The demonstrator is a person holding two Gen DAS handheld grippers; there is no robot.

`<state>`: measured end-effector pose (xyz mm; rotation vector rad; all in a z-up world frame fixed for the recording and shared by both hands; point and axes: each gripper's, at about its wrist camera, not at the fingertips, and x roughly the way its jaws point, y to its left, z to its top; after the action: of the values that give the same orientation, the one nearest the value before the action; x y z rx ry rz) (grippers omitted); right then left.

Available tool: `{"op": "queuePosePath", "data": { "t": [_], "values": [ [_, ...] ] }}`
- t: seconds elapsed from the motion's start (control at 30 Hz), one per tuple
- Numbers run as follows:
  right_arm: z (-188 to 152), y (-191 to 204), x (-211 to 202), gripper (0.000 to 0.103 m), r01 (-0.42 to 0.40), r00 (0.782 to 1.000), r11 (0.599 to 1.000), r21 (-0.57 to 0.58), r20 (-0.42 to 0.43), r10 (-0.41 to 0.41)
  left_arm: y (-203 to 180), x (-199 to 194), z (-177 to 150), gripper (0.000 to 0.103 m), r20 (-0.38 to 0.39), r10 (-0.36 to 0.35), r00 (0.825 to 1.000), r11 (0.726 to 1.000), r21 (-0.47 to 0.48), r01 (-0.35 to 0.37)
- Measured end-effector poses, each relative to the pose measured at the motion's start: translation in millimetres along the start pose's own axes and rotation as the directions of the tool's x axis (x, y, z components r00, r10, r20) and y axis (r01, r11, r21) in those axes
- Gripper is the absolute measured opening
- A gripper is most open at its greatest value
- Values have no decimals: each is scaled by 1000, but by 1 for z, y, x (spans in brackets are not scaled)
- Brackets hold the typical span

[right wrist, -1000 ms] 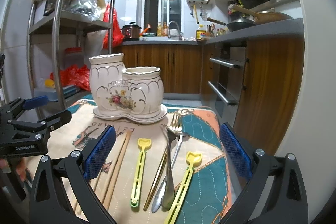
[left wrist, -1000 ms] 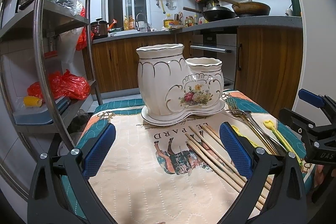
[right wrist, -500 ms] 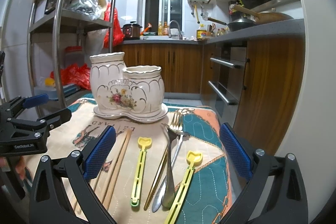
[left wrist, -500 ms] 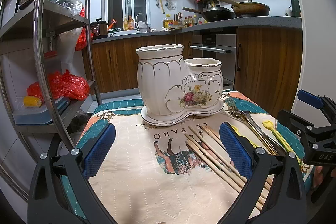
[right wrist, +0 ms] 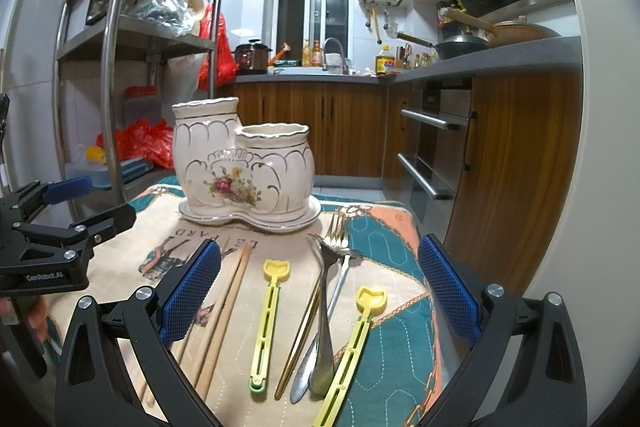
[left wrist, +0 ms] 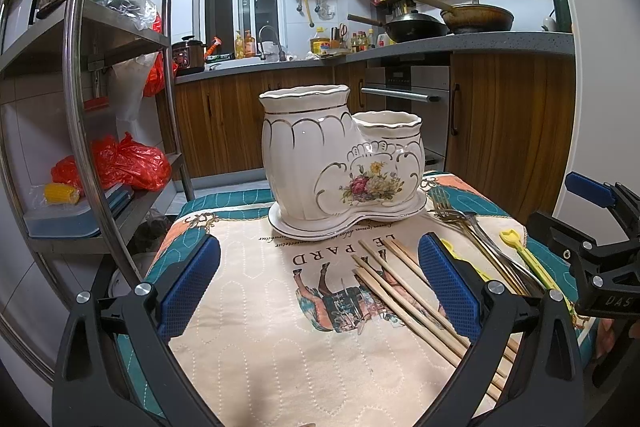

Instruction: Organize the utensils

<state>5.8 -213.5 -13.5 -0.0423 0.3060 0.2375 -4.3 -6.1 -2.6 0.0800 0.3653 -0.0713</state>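
A white ceramic utensil holder [left wrist: 340,163] with two cups and a flower print stands at the far side of the cloth-covered table; it also shows in the right wrist view [right wrist: 244,167]. Several wooden chopsticks [left wrist: 404,295] [right wrist: 224,311] lie on the cloth. Two yellow plastic clips [right wrist: 266,319], metal forks [right wrist: 338,251] and a spoon [right wrist: 322,343] lie to their right. My left gripper [left wrist: 320,287] is open and empty above the cloth, with the chopsticks beside its right finger. My right gripper [right wrist: 320,287] is open and empty above the forks and clips.
A steel shelf rack [left wrist: 80,99] with red bags stands at the left of the table. Wooden kitchen cabinets and an oven [right wrist: 436,147] are behind and to the right. The patterned cloth [left wrist: 256,327] covers the table.
Both grippers have barely moved. The right gripper has edged slightly towards the holder. Nothing on the table has moved.
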Motion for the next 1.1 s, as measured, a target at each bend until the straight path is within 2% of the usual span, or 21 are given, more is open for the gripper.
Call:
{"op": "queuePosePath", "data": {
  "t": [1.1],
  "values": [
    [-4,2,3,98,-1,1000,1000,-4,-6,1,0,0,0,98,-3,-1,1000,1000,1,1]
  ]
}}
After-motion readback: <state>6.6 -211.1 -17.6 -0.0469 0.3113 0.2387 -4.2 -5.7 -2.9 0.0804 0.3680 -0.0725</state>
